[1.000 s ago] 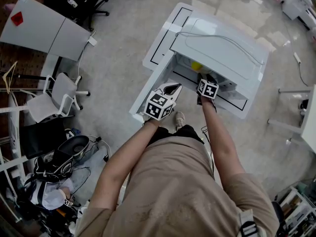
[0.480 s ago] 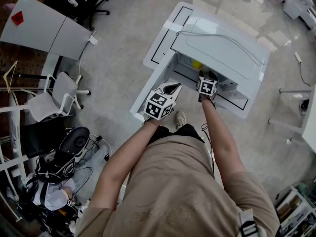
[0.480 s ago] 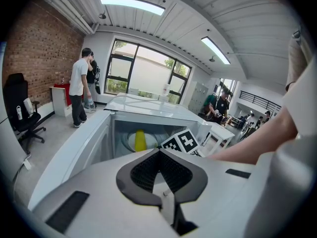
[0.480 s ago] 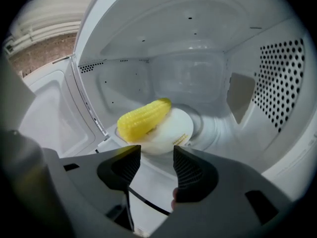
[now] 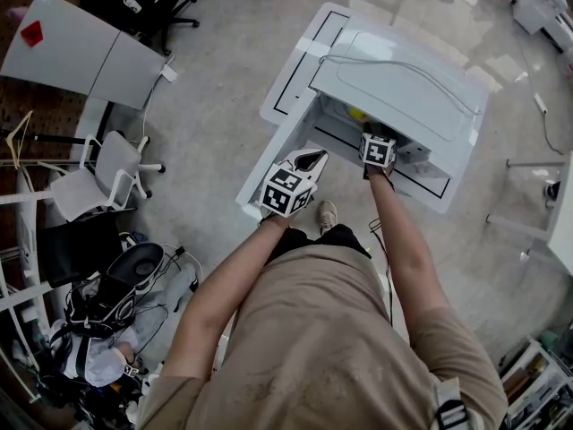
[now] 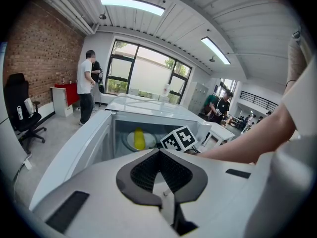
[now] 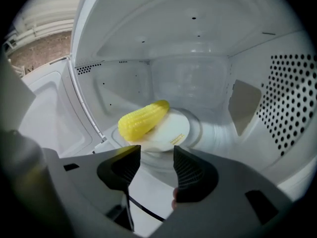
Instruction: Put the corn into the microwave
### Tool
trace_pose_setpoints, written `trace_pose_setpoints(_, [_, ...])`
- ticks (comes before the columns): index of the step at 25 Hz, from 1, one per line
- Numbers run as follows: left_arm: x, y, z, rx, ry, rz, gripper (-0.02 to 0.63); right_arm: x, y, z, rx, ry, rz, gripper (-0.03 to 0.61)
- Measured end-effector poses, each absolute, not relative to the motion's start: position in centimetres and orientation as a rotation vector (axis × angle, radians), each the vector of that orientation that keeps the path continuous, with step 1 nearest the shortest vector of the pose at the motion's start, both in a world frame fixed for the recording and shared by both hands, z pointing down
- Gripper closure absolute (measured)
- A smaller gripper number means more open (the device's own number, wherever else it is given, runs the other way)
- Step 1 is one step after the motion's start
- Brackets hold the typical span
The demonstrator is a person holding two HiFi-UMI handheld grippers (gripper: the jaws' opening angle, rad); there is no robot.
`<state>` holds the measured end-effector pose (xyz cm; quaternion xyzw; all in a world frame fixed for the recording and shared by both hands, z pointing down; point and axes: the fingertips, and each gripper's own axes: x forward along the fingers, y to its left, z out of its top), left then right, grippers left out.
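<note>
The yellow corn [image 7: 143,119] lies on a white plate [image 7: 173,130] inside the white microwave [image 5: 403,88], whose door [image 5: 282,133] hangs open to the left. My right gripper [image 7: 157,166] is open at the mouth of the cavity, just short of the plate, with nothing between its pads. In the head view its marker cube [image 5: 377,150] sits at the opening, and a bit of the corn [image 5: 356,113] shows beyond it. My left gripper [image 5: 309,161] is shut and empty, held back by the door. The left gripper view shows the corn [image 6: 139,139] through the opening.
The microwave stands on a white table [image 5: 430,186]. A perforated wall [image 7: 292,103] bounds the cavity on the right. A white chair [image 5: 112,173] and bags [image 5: 116,285] are on the floor at left. A person [image 6: 86,86] stands by the far window.
My right gripper has edged a little further toward the microwave opening. The corn and my left gripper have stayed where they were.
</note>
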<state>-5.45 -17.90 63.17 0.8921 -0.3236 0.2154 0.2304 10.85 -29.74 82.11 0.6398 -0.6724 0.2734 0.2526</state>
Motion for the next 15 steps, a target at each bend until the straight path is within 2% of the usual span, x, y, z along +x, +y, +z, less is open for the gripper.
trace_pose_setpoints(7, [-5.8, -17.7, 62.7, 2.457, -0.896, 0.547, 0.611, 9.7, -24.1, 78.9, 1.772, -1.983, 0.88, 0.364])
trace_pose_setpoints(15, [-6.3, -17.6, 59.9, 2.471, -0.917, 0.42, 0.611, 8.5, -18.6, 68.1, 1.719, -2.261, 0.861, 0.364])
